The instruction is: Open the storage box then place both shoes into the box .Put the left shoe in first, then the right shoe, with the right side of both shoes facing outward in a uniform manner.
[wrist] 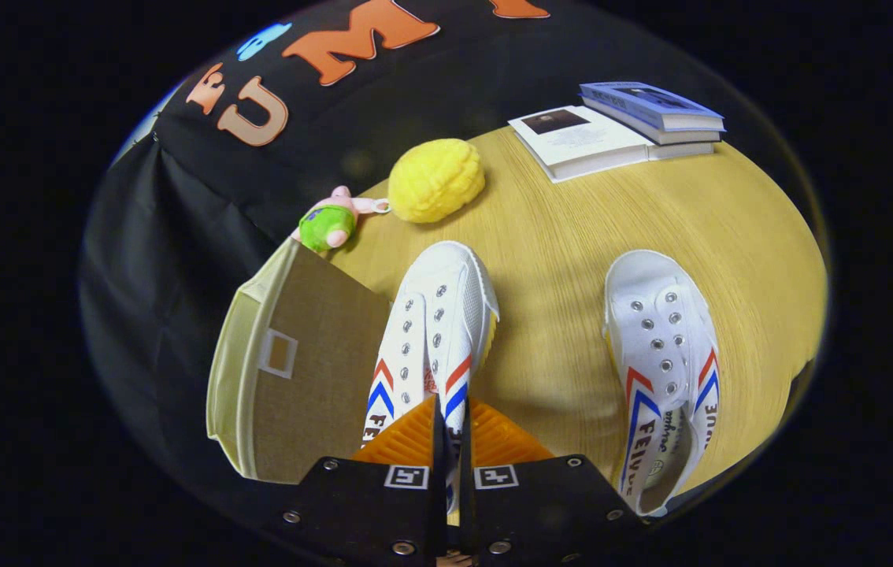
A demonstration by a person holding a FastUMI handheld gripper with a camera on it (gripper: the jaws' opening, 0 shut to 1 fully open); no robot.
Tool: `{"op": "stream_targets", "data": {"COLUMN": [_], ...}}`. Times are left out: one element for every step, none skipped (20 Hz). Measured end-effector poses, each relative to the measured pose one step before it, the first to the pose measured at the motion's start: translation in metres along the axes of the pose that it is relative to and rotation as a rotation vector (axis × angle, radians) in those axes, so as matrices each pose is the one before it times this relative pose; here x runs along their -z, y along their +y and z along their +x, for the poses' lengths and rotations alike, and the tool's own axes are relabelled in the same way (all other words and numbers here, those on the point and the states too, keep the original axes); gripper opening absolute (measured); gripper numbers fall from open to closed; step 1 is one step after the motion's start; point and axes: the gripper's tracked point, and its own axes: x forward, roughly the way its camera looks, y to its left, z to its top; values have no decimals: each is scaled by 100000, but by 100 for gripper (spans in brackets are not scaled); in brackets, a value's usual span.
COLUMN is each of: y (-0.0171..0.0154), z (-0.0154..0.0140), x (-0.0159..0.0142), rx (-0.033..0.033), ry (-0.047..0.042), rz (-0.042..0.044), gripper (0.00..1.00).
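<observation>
Our tool [453, 441] is clamped on the left shoe [435, 331], toe pointing away; the storage box [289, 370] lies just left.

On the right shoe [663, 354] beside my fingers I read "FEIYUE" down the near side stripe, and "UE" on its far side. The shoe [435, 331] pinched in my gripper [453, 429] bore letters too cut off to read. The books' [612, 130] covers were too small to read.
</observation>
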Motion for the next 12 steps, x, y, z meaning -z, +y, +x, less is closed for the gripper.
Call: {"op": "stream_targets", "data": {"y": [1100,1067,1062,1023,1020,1075,1201,1161,1275,1068,1146,760], "z": [-669,-598,-538,-508,-477,-358,-228,-200,7,118,429,494], "x": [-469,-539,-688,-616,-621,-534,-520,-481,-330,-294,-151,-51], "rx": [-1633,-1596,-1305,-1031,-1052,-1471,-1598,-1630,-1569,-1384,-1178,-905], "ry": [-1495,-1688,-2061,-1895,-1756,-1466,-1367,-802,-479,-591,-234,-329], "rz": [-872,-1001,-667,-909,-478,-616,-462,-639,-792,-787,-1521,-1626], "gripper": [7,7,7,7,7,7,7,7,7,6,6,7]}}
